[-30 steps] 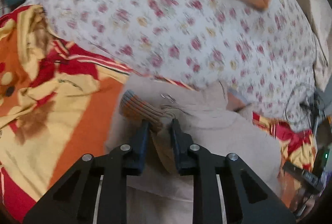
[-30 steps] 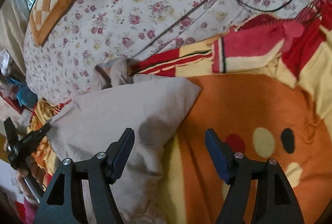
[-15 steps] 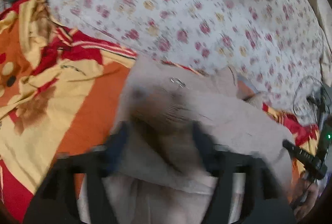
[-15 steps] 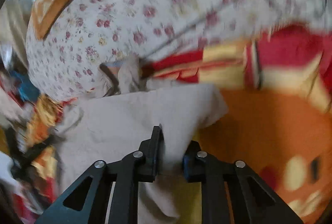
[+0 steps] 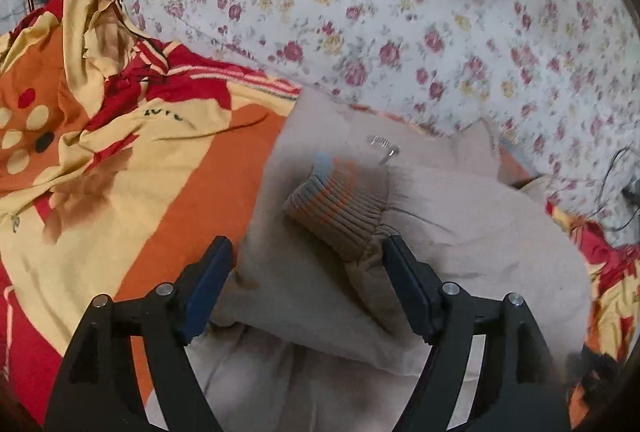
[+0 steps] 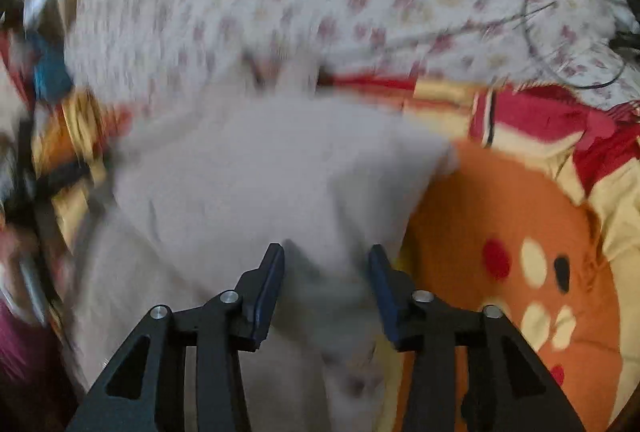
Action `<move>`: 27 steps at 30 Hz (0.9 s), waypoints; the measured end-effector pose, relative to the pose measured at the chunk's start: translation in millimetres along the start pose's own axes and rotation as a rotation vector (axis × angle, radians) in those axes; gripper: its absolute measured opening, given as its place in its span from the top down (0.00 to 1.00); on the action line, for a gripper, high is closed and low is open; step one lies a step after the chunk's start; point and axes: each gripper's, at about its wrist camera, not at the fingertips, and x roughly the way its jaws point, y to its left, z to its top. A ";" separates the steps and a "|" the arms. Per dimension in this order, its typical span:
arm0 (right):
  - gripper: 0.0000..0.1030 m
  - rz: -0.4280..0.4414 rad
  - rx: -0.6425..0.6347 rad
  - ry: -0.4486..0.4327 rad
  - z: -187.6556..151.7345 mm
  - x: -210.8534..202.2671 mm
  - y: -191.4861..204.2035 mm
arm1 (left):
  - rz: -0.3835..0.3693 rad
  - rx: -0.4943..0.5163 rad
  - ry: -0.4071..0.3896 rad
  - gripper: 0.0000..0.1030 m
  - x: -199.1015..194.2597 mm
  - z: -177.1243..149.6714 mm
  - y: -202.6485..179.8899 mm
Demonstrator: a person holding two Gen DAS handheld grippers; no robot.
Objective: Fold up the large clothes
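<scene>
Both claws point steeply down at the beige garment (image 5: 460, 232): the left claw (image 5: 308, 264) gapes wide above its striped cuff (image 5: 336, 204); the right claw (image 6: 326, 264), just opening, releases the cloth.

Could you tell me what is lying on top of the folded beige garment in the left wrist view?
A striped ribbed cuff lies on the beige garment, ahead of the open left tongs. Below the garment shows an orange and red blanket; what lies directly under its middle is covered.

Mounted on each wrist, looking steeply down along the tool fingers, very near the bed. Shared by both views: beige garment (image 5: 460, 224) (image 6: 260, 172), orange blanket (image 5: 168, 172) (image 6: 500, 216), floral sheet (image 5: 400, 12) (image 6: 320, 0).
</scene>
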 end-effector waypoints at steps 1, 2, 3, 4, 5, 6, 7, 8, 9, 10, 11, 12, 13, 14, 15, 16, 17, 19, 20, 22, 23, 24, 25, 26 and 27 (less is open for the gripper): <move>0.59 -0.048 -0.014 0.031 -6.6 8.0 0.3 | 0.006 0.012 0.008 0.25 0.9 -0.9 -0.4; 0.58 -0.069 -0.016 0.059 -15.9 15.7 -2.0 | 0.011 0.022 0.016 0.25 1.0 -2.2 -0.3; 0.58 -0.050 -0.002 0.034 -23.5 13.4 -6.8 | 0.018 0.032 0.014 0.25 -2.1 -3.4 -0.1; 0.57 -0.040 0.017 0.032 -26.2 8.8 -11.1 | 0.023 0.041 0.004 0.25 -6.2 -3.8 -0.1; 0.57 -0.026 0.033 0.041 -26.0 4.7 -14.1 | 0.034 0.051 -0.015 0.25 -12.0 -3.7 -0.3; 0.57 -0.012 0.048 0.035 -24.9 -2.7 -16.5 | 0.050 0.060 -0.047 0.25 -19.7 -2.7 -0.8; 0.56 -0.013 0.054 0.016 -23.3 -9.7 -17.1 | 0.058 0.063 -0.071 0.25 -24.9 -1.7 -1.4; 0.54 -0.025 0.054 -0.016 -20.0 -19.6 -16.4 | 0.062 0.065 -0.095 0.25 -30.0 -0.2 -1.9; 0.54 -0.037 0.051 -0.047 -16.2 -27.0 -15.5 | 0.059 0.064 -0.118 0.25 -35.2 1.5 -2.7; 0.54 -0.041 0.054 -0.078 -10.9 -35.0 -14.4 | 0.055 0.063 -0.126 0.25 -36.8 3.1 -3.3; 0.54 -0.034 0.059 -0.100 -7.0 -40.3 -13.0 | 0.050 0.062 -0.128 0.25 -37.2 4.4 -4.4; 0.53 -0.018 0.067 -0.126 -1.4 -45.4 -11.2 | 0.048 0.065 -0.127 0.25 -35.5 6.8 -6.3; 0.51 -0.003 0.071 -0.143 4.0 -47.8 -9.6 | 0.051 0.069 -0.125 0.25 -33.2 8.3 -7.7; 0.50 0.004 0.068 -0.150 11.0 -47.8 -5.9 | 0.059 0.074 -0.123 0.25 -30.5 9.6 -9.5; 0.49 -0.003 0.059 -0.151 18.0 -43.8 -1.3 | 0.069 0.080 -0.121 0.25 -26.3 10.2 -11.3; 0.49 -0.010 0.056 -0.150 21.2 -40.3 1.2 | 0.074 0.083 -0.118 0.25 -22.9 10.4 -12.4; 0.49 -0.022 0.054 -0.146 25.4 -33.8 3.7 | 0.078 0.086 -0.112 0.25 -19.0 10.1 -13.2; 0.49 -0.034 0.058 -0.132 33.7 -17.9 6.8 | 0.089 0.090 -0.096 0.25 -9.6 8.8 -14.3; 0.49 -0.039 0.060 -0.130 34.7 -12.2 7.3 | 0.094 0.094 -0.088 0.25 -5.6 8.2 -14.6; 0.49 -0.066 0.073 -0.120 37.6 1.6 5.6 | 0.102 0.106 -0.072 0.24 2.7 6.8 -15.9; 0.49 -0.079 0.084 -0.110 39.0 10.8 1.9 | 0.106 0.111 -0.068 0.23 6.1 6.1 -16.2; 0.49 -0.089 0.091 -0.097 39.9 18.6 -1.3 | 0.112 0.118 -0.066 0.20 9.7 5.2 -16.8; 0.49 -0.093 0.098 -0.085 40.9 27.4 -4.8 | 0.117 0.122 -0.064 0.19 12.0 4.5 -17.4; 0.49 -0.101 0.096 -0.084 41.3 32.2 -6.4 | 0.122 0.129 -0.061 0.19 15.2 3.6 -18.2; 0.49 -0.118 0.081 -0.093 42.5 34.4 -6.0 | 0.123 0.133 -0.058 0.19 17.3 3.0 -19.0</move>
